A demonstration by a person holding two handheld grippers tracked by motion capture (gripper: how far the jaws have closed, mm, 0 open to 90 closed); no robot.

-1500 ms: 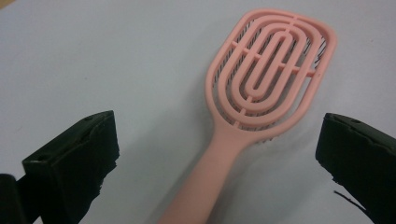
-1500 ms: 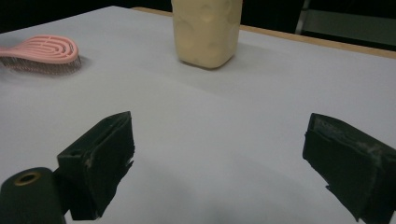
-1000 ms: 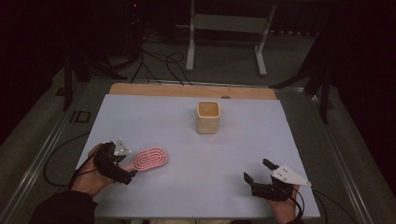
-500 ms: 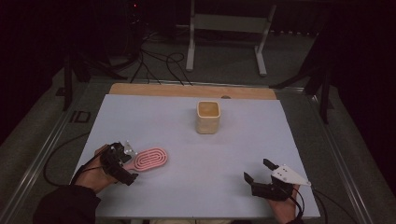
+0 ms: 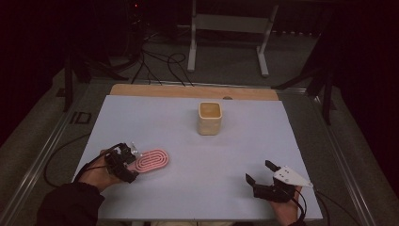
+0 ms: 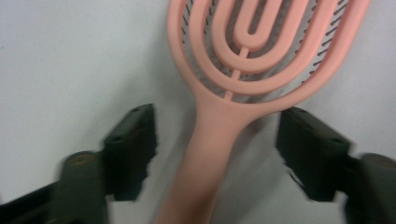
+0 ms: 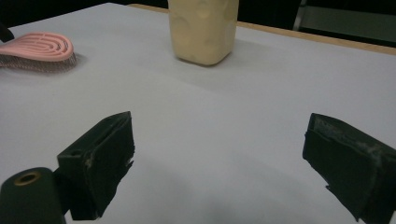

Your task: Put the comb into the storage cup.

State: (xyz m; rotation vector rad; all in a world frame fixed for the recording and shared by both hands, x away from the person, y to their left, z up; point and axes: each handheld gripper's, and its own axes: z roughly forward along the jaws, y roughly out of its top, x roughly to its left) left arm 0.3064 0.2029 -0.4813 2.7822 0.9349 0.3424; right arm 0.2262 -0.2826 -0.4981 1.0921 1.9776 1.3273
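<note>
left hand-held gripper (image 6: 217,149): jaws just been closing, half-spread astride the pink hairbrush (image 6: 243,88) handle, pads not touching it
hand: low at worktop (image 5: 188,188) near-left
brush: flat on worktop
right hand-held gripper (image 7: 217,163): spread wide, nothing between

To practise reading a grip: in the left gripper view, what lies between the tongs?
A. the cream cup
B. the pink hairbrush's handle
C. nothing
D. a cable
B: the pink hairbrush's handle runs up between the left tongs, whose jaws have just been closing but stand clear of it.
</note>
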